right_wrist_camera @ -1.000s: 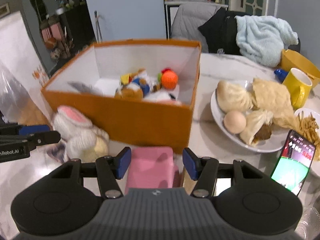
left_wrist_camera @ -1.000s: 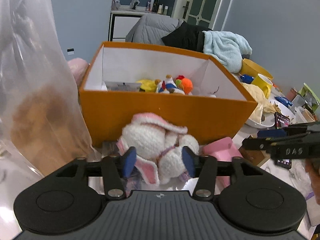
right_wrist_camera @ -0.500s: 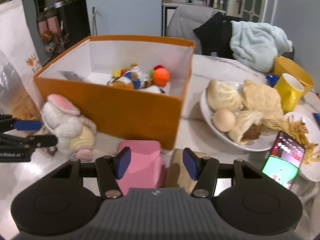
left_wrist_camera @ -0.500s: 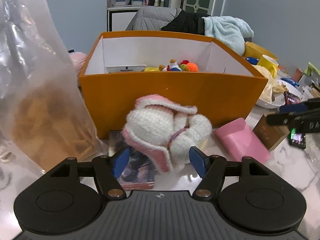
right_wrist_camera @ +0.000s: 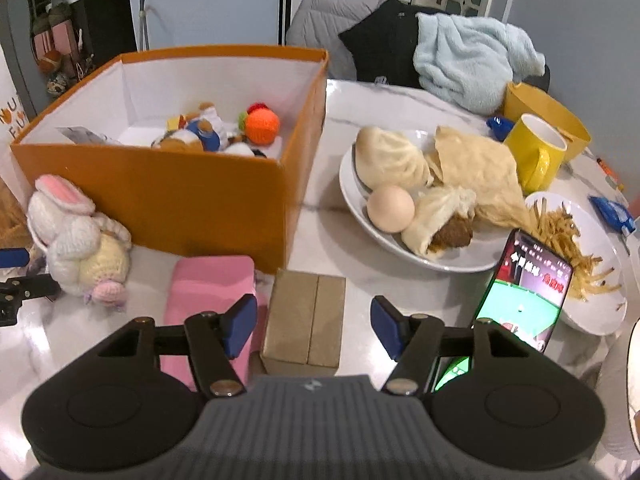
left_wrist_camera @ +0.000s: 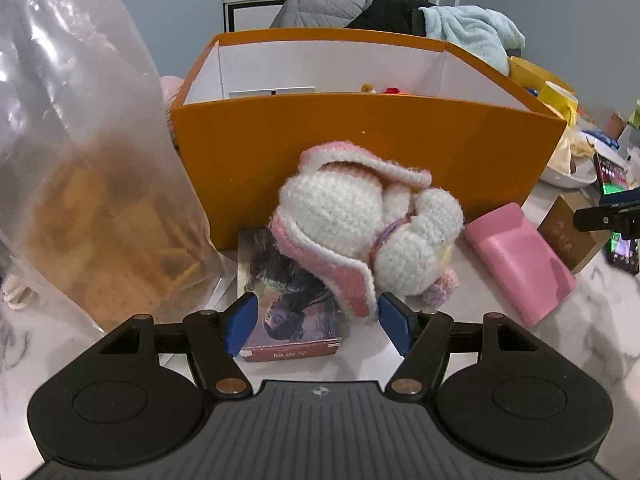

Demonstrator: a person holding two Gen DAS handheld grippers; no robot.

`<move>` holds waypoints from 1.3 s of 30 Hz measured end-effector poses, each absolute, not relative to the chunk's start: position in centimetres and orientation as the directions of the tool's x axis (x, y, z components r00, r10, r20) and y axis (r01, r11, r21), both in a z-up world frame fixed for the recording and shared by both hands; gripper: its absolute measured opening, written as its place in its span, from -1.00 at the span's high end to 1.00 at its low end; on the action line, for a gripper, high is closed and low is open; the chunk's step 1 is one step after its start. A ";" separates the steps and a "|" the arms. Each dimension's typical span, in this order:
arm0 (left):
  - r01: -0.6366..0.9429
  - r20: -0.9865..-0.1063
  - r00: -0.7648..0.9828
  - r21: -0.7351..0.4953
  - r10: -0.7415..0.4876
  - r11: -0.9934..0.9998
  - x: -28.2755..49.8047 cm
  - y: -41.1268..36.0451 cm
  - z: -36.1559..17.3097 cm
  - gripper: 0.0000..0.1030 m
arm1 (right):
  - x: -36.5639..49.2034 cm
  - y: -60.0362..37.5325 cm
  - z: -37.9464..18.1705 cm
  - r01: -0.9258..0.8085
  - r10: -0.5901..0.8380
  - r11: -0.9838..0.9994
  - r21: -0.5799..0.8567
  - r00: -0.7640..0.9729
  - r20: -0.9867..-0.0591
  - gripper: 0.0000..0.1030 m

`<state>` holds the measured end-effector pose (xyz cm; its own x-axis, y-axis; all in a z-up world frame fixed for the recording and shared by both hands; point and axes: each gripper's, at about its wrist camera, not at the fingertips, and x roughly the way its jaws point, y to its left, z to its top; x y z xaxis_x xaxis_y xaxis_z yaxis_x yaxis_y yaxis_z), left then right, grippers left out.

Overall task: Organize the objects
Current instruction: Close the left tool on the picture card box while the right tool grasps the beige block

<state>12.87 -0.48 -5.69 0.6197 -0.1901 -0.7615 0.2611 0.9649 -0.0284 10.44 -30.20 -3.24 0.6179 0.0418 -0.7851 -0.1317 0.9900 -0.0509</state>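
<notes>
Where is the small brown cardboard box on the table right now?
In the right wrist view the brown cardboard box lies low and central, on the table before the orange box, with the pink case to its left.

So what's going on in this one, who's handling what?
A person is tidying a cluttered table into an orange box with two handheld tools. The left tool is open, its jaws just widened, low over the crocheted bunny lying partly on a picture card. The right tool, also open and just widening, lines up on a small brown carton beside a pink pouch. Neither grips anything yet.
</notes>
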 end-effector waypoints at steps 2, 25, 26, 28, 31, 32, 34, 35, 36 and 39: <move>0.265 -0.760 0.623 -0.017 -0.184 0.964 12.9 -0.6 -5.8 -0.58 | 10.6 -30.4 -3.7 -0.129 0.051 0.991 -0.035 0.605 -0.795 -0.24; 0.275 -0.832 0.538 0.026 -0.131 0.961 13.0 -0.4 -5.4 -0.61 | 10.9 -29.7 -5.2 -0.159 0.069 0.987 -0.026 0.565 -0.822 -0.16; 0.274 -0.836 0.532 0.022 -0.133 0.962 13.0 -0.3 -5.4 -0.58 | 11.0 -29.7 -5.2 -0.160 0.071 0.987 -0.024 0.565 -0.822 -0.16; 0.267 -0.845 0.520 0.025 -0.122 0.963 13.0 0.1 -5.4 -0.57 | 11.0 -29.7 -5.2 -0.161 0.073 0.987 -0.022 0.563 -0.823 -0.16; 0.273 -0.822 0.551 0.019 -0.140 0.962 13.0 0.3 -5.6 -0.55 | 11.0 -29.6 -5.3 -0.164 0.076 0.986 -0.021 0.561 -0.824 -0.16; 0.280 -0.817 0.554 -0.002 -0.163 0.960 13.0 0.3 -5.8 -0.62 | 11.0 -29.6 -5.3 -0.165 0.075 0.986 -0.023 0.561 -0.824 -0.16; 0.274 -0.813 0.562 0.008 -0.154 0.962 13.1 -0.1 -6.3 -0.65 | 11.0 -29.6 -5.3 -0.165 0.075 0.986 -0.023 0.561 -0.824 -0.16; 0.275 -0.812 0.567 0.029 -0.138 0.961 13.1 -0.4 -6.6 -0.65 | 11.0 -29.6 -5.3 -0.165 0.076 0.986 -0.021 0.561 -0.824 -0.16; 0.277 -0.809 0.574 0.050 -0.124 0.959 13.2 -0.7 -6.9 -0.65 | 11.0 -29.6 -5.3 -0.164 0.077 0.986 -0.020 0.561 -0.824 -0.16; 0.268 -0.798 0.594 0.077 -0.102 0.960 13.4 -1.1 -7.6 -0.65 | 11.0 -29.6 -5.3 -0.163 0.077 0.986 -0.019 0.562 -0.824 -0.16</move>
